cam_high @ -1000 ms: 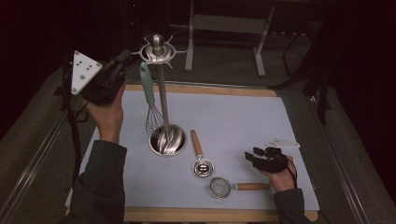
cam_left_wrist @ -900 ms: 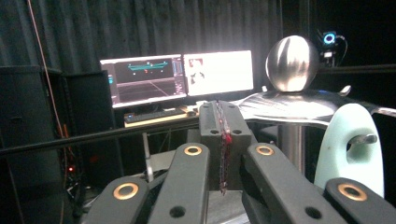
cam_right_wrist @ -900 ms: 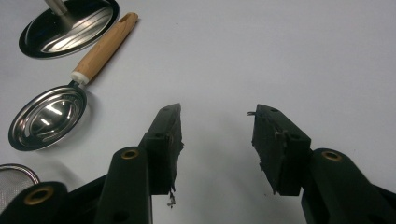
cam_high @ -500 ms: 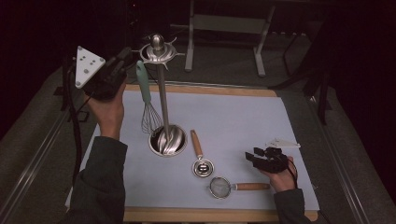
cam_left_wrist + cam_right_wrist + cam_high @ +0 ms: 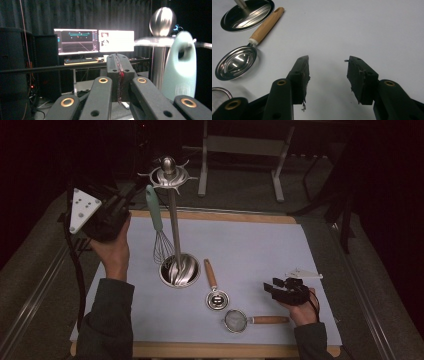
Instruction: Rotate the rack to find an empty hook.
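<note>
Mint whisk handle [image 5: 180,67] (cropped below) hides behind left gripper [image 5: 118,72].

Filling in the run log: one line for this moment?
left gripper: shut, empty, beside hanging whisk | right gripper: open, empty, on mat | ladle, strainer: lying on mat

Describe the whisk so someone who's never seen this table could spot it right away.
Find the tall steel stand on the grey mat. The whisk hangs from its top ring, beside the pole. It alone has a pale green handle; the scoop and strainer have wooden handles and lie flat.
</note>
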Action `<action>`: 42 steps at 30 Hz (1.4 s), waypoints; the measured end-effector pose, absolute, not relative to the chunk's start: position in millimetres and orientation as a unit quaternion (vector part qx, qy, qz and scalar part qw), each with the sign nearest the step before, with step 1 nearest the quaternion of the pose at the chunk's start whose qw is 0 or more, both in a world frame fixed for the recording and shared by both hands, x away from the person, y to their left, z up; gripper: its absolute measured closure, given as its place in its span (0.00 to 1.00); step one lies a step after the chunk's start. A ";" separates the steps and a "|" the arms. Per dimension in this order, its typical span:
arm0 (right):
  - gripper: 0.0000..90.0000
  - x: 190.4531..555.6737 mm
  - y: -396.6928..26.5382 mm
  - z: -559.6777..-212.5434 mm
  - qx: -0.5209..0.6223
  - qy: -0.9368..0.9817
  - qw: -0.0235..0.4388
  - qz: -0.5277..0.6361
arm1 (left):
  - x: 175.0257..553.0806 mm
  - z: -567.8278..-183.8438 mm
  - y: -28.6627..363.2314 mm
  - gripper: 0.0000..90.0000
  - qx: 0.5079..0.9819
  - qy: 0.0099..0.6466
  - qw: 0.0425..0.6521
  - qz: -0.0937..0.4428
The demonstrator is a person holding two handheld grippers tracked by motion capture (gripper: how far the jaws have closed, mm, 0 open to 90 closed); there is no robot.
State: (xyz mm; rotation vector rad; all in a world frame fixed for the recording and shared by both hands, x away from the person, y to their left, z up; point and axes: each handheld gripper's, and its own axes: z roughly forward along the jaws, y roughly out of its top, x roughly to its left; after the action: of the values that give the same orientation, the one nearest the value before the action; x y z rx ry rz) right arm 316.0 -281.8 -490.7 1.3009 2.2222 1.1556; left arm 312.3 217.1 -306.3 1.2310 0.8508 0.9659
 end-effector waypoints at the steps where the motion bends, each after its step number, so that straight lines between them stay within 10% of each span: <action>1: 0.58 316.0 -281.9 -490.8 0.455 0.778 0.159 0.404 | 311.2 -311.1 217.7 1.00 0.536 0.374 0.630 0.420; 28: 0.58 315.1 -284.2 -493.4 0.459 0.778 0.157 0.400 | 261.0 -499.9 244.5 0.95 0.620 0.488 0.523 0.323; 42: 0.58 314.1 -283.5 -493.2 0.454 0.784 0.159 0.392 | 265.5 -534.0 249.8 0.84 0.675 0.522 0.445 0.271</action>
State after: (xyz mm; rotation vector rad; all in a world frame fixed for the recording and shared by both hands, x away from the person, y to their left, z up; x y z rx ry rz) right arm 314.1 -283.5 -493.2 1.2980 2.2410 1.1210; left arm 265.5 249.8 -534.0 1.6739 1.2947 0.6714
